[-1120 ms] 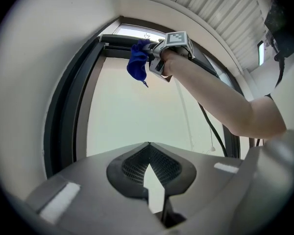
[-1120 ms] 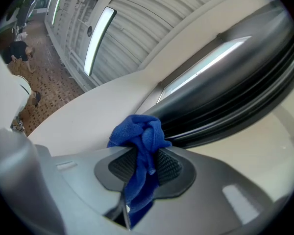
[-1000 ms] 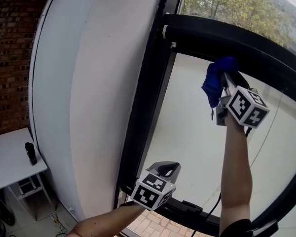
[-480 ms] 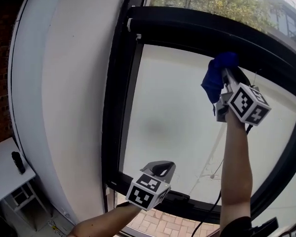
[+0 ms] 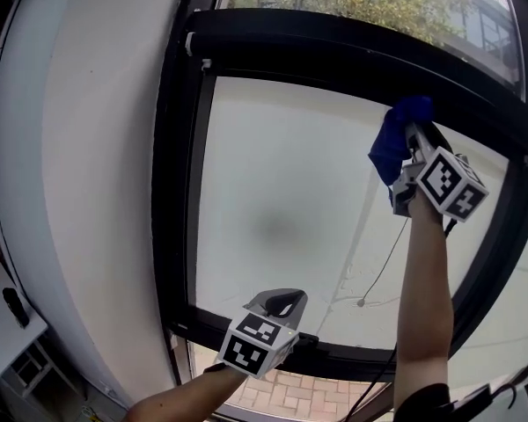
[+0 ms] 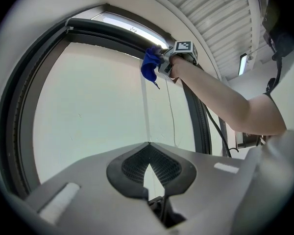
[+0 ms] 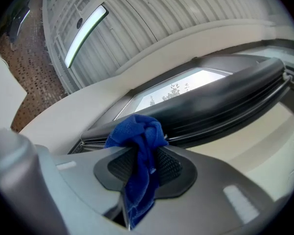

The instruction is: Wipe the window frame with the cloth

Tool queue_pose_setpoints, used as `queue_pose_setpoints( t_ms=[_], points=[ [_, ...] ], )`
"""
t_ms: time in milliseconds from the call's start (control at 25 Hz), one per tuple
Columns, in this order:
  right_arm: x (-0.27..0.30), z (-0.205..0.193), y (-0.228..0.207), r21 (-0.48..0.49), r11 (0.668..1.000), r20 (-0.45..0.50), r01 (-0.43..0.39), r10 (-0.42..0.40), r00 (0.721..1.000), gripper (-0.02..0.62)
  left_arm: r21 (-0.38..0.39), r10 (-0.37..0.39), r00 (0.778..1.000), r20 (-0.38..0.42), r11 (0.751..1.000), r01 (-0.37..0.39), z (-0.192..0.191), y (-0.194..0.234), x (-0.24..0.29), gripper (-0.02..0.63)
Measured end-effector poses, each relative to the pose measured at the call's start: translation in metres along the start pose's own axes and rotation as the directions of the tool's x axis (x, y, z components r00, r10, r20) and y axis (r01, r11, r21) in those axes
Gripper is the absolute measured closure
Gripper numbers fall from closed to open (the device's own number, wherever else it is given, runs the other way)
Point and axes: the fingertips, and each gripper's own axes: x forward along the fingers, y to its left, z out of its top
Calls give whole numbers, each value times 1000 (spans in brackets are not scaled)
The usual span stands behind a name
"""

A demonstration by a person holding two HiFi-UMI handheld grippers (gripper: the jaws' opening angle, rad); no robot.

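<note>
Blue cloth (image 5: 396, 143) is bunched up at the tips of the right hand-held gripper (image 5: 411, 137), raised high on the right side of the window. It sits right against the underside of the window frame top bar (image 5: 352, 55). In the right gripper view the cloth (image 7: 137, 146) overlaps the bar's lower edge (image 7: 225, 102). It looks like contact, but I can't be sure it isn't a hair short.

The bar's long axis runs left-right across the window and dips to the right in the head view. The cloth is toward the bar's right end, so most of the unwiped length lies to the gripper's left. Likely next move is a sideways pass along the bar with upward pressure held on.

Right hand-held gripper (image 7: 142, 160): jaws clamped on the cloth, a fold pinched between the pads, a wad sticking out past the tips and a tail hanging down behind.

Left hand-held gripper (image 5: 282, 304) is low, near the frame's bottom rail (image 5: 246, 337), well apart from the cloth and not part of the wipe. In its own view (image 6: 148, 165) the jaws meet at the tips with nothing between them. It points up at the frosted pane (image 5: 282, 218).

The right arm is clearly the nearer one.
</note>
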Motion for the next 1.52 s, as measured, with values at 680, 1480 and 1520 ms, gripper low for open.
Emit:
queue_pose_setpoints(
  t_ms=[680, 1480, 1520],
  points=[
    [-36, 20, -77, -68, 993, -11, 99, -100, 995, 486, -31, -30, 1000, 7, 999, 30, -10, -32, 17, 613],
    [-92, 67, -169, -184, 980, 29, 79, -75, 997, 485, -8, -103, 995, 4, 995, 103, 0, -116, 125, 612],
    [-95, 69, -175, -187, 978, 30, 91, -88, 996, 485, -10, -107, 994, 3, 994, 107, 0, -119, 127, 612]
  ],
)
